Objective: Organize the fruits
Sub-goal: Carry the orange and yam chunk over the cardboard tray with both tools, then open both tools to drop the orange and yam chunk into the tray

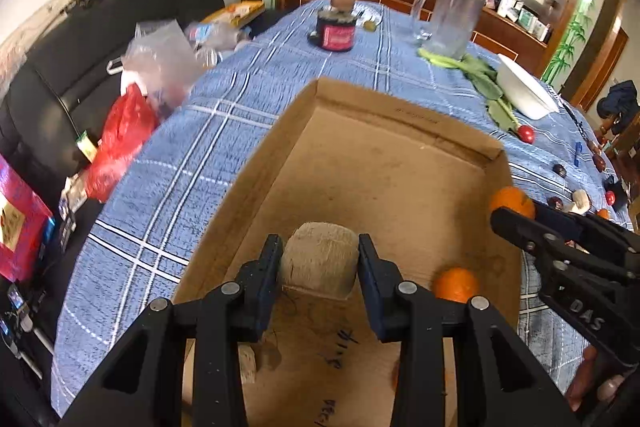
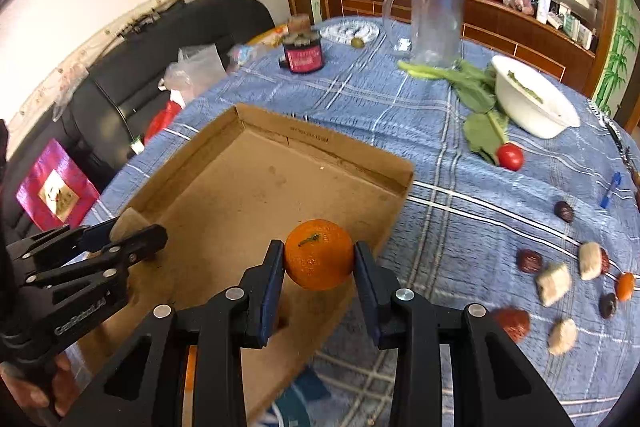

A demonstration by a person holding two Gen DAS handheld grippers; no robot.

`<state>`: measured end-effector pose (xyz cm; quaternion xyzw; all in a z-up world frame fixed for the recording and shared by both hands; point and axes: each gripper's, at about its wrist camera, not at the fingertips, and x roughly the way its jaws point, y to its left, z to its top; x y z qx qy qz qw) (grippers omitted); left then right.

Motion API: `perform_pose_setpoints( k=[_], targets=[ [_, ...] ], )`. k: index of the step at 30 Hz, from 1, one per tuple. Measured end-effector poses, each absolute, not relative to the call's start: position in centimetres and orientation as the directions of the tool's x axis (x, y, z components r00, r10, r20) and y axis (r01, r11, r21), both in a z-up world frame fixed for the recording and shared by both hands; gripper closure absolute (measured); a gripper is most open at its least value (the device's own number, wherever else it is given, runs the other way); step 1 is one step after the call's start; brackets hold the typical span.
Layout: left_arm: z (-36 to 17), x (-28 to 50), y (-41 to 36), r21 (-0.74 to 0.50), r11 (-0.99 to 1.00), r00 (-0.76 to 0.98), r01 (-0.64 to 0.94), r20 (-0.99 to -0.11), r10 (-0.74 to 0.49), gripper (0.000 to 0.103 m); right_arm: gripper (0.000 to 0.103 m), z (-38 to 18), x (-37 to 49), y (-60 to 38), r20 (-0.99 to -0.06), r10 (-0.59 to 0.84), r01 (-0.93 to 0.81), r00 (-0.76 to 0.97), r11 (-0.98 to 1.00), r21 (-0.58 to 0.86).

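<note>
My left gripper is shut on a beige fibrous chunk, held over the near part of a shallow cardboard tray. An orange lies in the tray by its right wall. My right gripper is shut on a second orange with a green stem, above the tray's near right edge. From the right wrist view, the left gripper and its chunk show at the left. The right gripper with its orange shows at the right of the left wrist view.
On the blue checked cloth right of the tray lie dark red fruits, beige chunks, a small orange and a tomato. Farther back stand a white bowl, leafy greens, a glass jug and a dark jar.
</note>
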<state>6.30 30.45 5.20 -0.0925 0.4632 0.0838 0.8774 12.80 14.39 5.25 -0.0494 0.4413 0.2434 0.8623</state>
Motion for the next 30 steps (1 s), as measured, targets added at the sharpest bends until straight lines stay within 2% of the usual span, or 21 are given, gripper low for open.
perform_pose_setpoints(
  k=[8, 20, 30],
  targets=[
    [3.5, 7.4, 30.8, -0.072, 0.972, 0.517, -0.223, -0.854, 0.055, 0.067, 0.065, 2.8, 14.5, 16.3, -0.817, 0.381, -0.481, 0.432, 0.864, 0.148],
    [2.4, 8.4, 31.0, -0.065, 0.970, 0.472, -0.233, -0.880, 0.055, 0.066, 0.064, 2.4, 14.3, 17.4, -0.815, 0.371, -0.519, 0.445, 0.849, 0.103],
    [3.0, 7.4, 30.7, -0.022, 0.969, 0.475, -0.245, -0.874, 0.101, 0.059, 0.060, 3.0, 13.8, 16.4, -0.806, 0.378, -0.500, 0.456, 0.858, 0.119]
  ],
)
